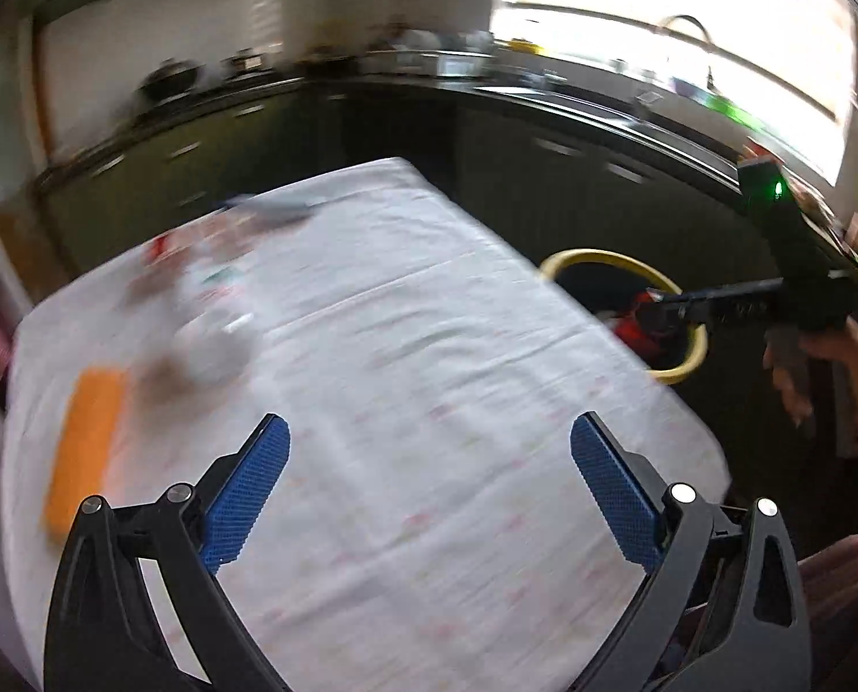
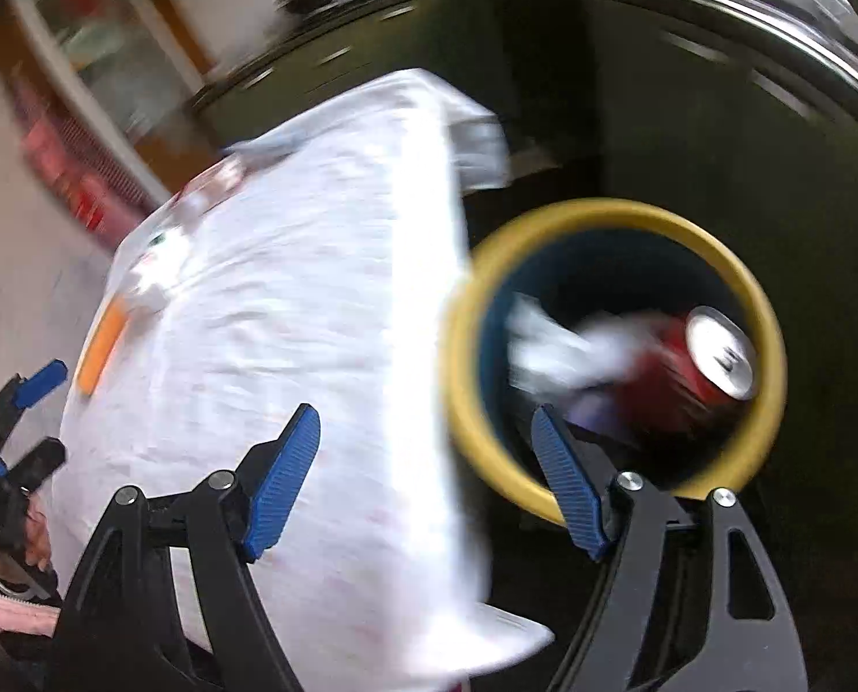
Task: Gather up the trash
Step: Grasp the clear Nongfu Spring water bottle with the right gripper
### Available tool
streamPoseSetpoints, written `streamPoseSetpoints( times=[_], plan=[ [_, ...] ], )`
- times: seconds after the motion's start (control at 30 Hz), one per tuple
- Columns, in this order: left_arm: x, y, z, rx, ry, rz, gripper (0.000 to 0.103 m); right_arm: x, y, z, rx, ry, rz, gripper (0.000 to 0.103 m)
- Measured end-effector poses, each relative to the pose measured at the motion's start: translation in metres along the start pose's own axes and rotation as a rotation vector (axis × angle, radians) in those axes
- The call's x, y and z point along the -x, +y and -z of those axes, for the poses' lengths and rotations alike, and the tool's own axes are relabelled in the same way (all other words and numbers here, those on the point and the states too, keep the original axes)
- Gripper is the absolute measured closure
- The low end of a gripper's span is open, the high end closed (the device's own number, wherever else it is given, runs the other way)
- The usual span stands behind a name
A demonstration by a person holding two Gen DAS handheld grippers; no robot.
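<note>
A yellow-rimmed bin stands on the floor right of the table; inside lie a red can and white crumpled paper. The bin also shows in the left wrist view. My right gripper is open and empty, above the table edge beside the bin; it also shows over the bin in the left wrist view. My left gripper is open and empty above the white tablecloth. Blurred trash lies at the table's far left: an orange packet, a white crumpled piece and wrappers.
Dark kitchen cabinets and a counter with a sink run behind the table under a bright window. The left gripper shows at the left edge of the right wrist view. Both views are motion-blurred.
</note>
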State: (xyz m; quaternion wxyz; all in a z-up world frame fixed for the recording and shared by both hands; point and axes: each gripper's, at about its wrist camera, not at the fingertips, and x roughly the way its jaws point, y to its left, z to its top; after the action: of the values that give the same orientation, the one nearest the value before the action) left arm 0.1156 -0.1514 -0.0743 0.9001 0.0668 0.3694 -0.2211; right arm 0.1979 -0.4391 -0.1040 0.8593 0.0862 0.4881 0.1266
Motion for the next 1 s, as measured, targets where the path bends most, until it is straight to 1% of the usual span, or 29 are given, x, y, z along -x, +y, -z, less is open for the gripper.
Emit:
streamPoseSetpoints(
  times=[0.1, 0.23, 0.3, 0.4, 0.47, 0.5, 0.57, 0.67, 0.73, 0.83, 1.0],
  plan=[
    [0.021, 0.039, 0.024, 0.064, -0.021, -0.053, 0.005, -0.013, 0.049, -0.023, 0.078, 0.040, -0.048, 0.031],
    [0.047, 0.081, 0.053, 0.114, -0.063, -0.143, 0.005, -0.033, 0.117, -0.058, 0.147, 0.103, -0.095, 0.030],
    [0.056, 0.096, 0.064, 0.134, -0.075, -0.171, 0.005, -0.044, 0.145, -0.075, 0.158, 0.139, -0.115, 0.022],
    [0.068, 0.116, 0.081, 0.175, -0.088, -0.167, 0.005, -0.065, 0.182, -0.107, 0.152, 0.193, -0.117, 0.017],
    [0.075, 0.123, 0.089, 0.188, -0.095, -0.169, 0.005, -0.080, 0.196, -0.123, 0.135, 0.232, -0.112, 0.016],
    [0.077, 0.127, 0.093, 0.193, -0.098, -0.175, 0.005, -0.092, 0.205, -0.133, 0.125, 0.266, -0.103, 0.014],
    [0.083, 0.136, 0.102, 0.204, -0.104, -0.181, 0.005, -0.107, 0.213, -0.143, 0.110, 0.308, -0.080, 0.012],
    [0.087, 0.144, 0.110, 0.230, -0.110, -0.166, 0.005, -0.140, 0.224, -0.158, 0.066, 0.384, -0.040, 0.011],
    [0.089, 0.147, 0.113, 0.242, -0.113, -0.156, 0.005, -0.160, 0.230, -0.163, 0.056, 0.429, -0.006, 0.011],
    [0.091, 0.149, 0.115, 0.243, -0.115, -0.152, 0.005, -0.183, 0.240, -0.168, 0.068, 0.465, 0.054, 0.011],
    [0.096, 0.154, 0.121, 0.246, -0.123, -0.157, 0.005, -0.212, 0.245, -0.166, 0.056, 0.523, 0.108, 0.011]
  ],
)
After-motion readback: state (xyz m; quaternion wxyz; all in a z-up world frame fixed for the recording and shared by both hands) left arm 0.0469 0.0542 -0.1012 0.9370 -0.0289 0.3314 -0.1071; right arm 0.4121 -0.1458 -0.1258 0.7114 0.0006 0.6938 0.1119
